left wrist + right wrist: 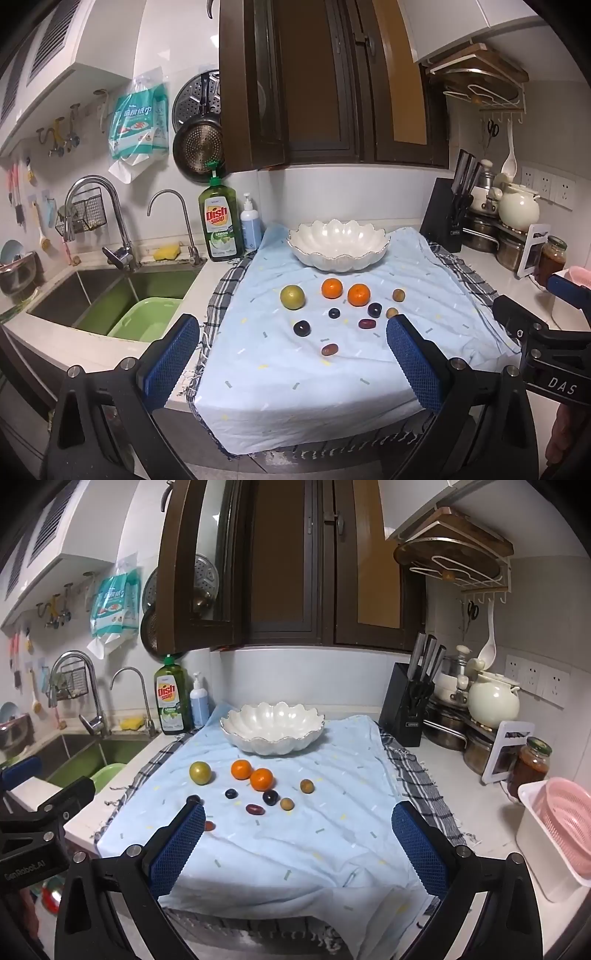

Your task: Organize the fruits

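On the blue cloth, fruits lie ahead of both wide-open, empty grippers; one reddish fruit, maybe a date, peeks beside the right gripper's left finger.

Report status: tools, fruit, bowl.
Left tool open, empty. Right tool open, empty. Fruit loose on cloth, none in bowl. Nothing blocking.

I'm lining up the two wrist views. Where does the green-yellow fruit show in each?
Left wrist: green-yellow fruit, left of centre, leftmost of the fruits.
Right wrist, further left, above the left finger.
Shared landmark: white scalloped bowl behind it.
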The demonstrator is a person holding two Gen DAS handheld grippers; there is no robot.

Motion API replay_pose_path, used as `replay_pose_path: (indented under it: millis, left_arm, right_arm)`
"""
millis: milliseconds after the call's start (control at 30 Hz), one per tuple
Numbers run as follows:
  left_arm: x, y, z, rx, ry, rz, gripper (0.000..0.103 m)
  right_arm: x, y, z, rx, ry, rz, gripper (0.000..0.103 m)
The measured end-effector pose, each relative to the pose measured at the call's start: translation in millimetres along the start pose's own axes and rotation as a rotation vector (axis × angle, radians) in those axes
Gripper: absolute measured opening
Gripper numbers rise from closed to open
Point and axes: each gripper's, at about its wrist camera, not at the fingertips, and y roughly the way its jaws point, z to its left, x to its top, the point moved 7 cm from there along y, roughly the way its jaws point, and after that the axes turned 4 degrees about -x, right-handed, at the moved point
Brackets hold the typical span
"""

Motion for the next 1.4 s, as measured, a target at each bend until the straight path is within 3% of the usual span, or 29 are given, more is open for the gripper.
replay_pose_path:
  millis: [1400]
  left_arm:
    - [4, -7, -12, -0.005, 0.018, -0.011, 0.103]
  right_arm:
    - [1, -4, -5, -0.003, 0.003, -0.02, 0.102]
